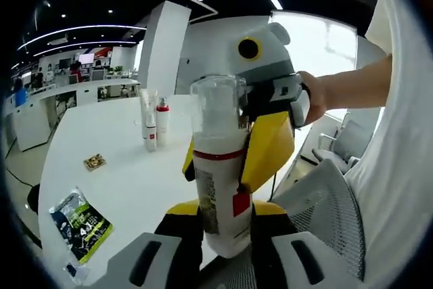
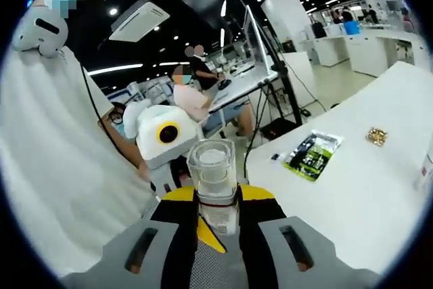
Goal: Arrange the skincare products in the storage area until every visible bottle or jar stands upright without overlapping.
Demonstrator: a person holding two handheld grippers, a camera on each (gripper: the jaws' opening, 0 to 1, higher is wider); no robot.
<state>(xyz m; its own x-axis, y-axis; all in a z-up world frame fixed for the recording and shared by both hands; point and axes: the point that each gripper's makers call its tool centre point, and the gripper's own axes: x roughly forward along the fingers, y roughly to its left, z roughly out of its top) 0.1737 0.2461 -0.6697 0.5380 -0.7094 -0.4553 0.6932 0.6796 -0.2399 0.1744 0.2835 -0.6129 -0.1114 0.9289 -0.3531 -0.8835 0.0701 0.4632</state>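
White pump bottle (image 1: 220, 167), clear cap, red band: upright at centre of the left gripper view, above the white table (image 1: 122, 167) edge, clamped low between left gripper (image 1: 218, 231) jaws and higher by right gripper (image 1: 260, 143). Two upright bottles (image 1: 155, 123) at 10 o'clock; green packet (image 1: 80, 225) at 8 o'clock.

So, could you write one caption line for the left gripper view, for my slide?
Both grippers hold a white pump bottle with clear cap above the white table, near two upright white tubes.
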